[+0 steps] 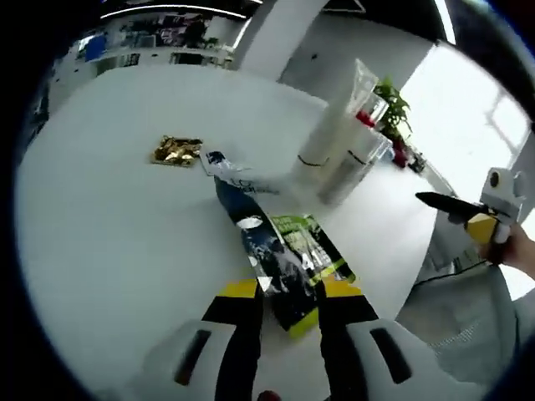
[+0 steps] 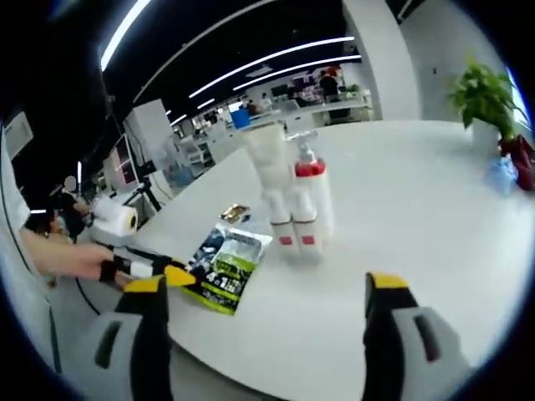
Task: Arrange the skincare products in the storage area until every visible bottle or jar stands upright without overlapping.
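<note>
Two containers are seen standing upright and touching each other on the white table [image 2: 435, 217] in the right gripper view: a white tube [image 2: 272, 180] set on its cap and, just beside it, a pump bottle [image 2: 311, 200] with a red collar. In the left gripper view the same pair appears beyond the far end of the flat pouch, as the white tube [image 1: 328, 134] and the pump bottle [image 1: 355, 163], whose body reads silvery grey there.

A dark pouch [image 1: 280, 255] with green print is laid flat on the table [image 1: 109, 242], and its near corner is pinched between the jaws of the left gripper [image 1: 288, 305], which are drawn together on it. In the right gripper view the pouch [image 2: 224, 266] lies to the left of the standing pair, with the left gripper [image 2: 188, 280] reaching its edge, held by a person's hand [image 2: 71, 255].

A small gold wrapper [image 1: 175, 150] lies on the table to the left of the pouch's far end, well apart from the bottles.

The jaws of the right gripper [image 2: 272, 296] are spread wide, with nothing between them, and are held near the table edge in front of the pair. A potted plant [image 2: 485, 100] stands far across the table.
</note>
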